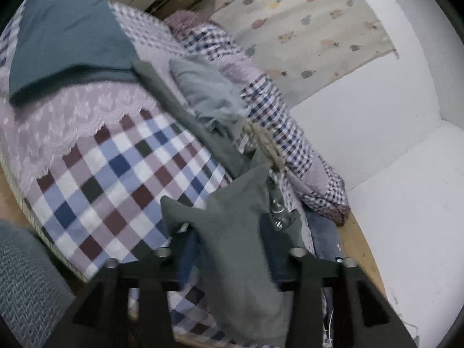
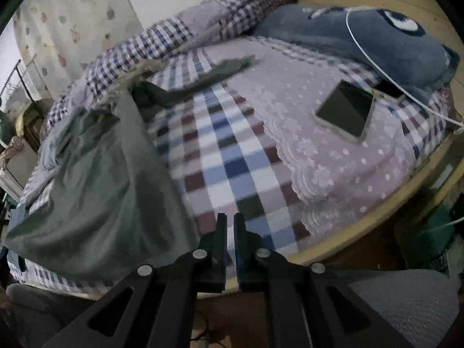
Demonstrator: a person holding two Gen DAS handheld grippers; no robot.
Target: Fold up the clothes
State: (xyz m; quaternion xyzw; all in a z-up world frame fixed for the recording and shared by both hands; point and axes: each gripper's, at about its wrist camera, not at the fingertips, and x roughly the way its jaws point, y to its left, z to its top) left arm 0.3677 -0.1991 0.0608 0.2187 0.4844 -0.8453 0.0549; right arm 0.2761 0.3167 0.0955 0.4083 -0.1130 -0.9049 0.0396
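Lifting grey-green garment [image 1: 237, 232] off bed [image 2: 232, 156] near-edge, likely to spread it | left gripper [image 1: 232, 249] fingers spread, cloth draped between, grip unclear | right gripper [image 2: 230, 232] fingers nearly together, empty | phone [image 2: 345, 110] far corner.

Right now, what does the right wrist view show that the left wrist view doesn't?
Only the right wrist view shows the dark-screened phone lying on the pink lace cloth, the white cable crossing the grey-blue plush pillow, and the right claw nearly closed with nothing in it. Only the left wrist view shows the folded teal cloth, the blue denim item, and the left claw spread wide with fabric draped between its fingers. Both show the grey-green garment, the checked bedsheet and the fruit-print curtain.
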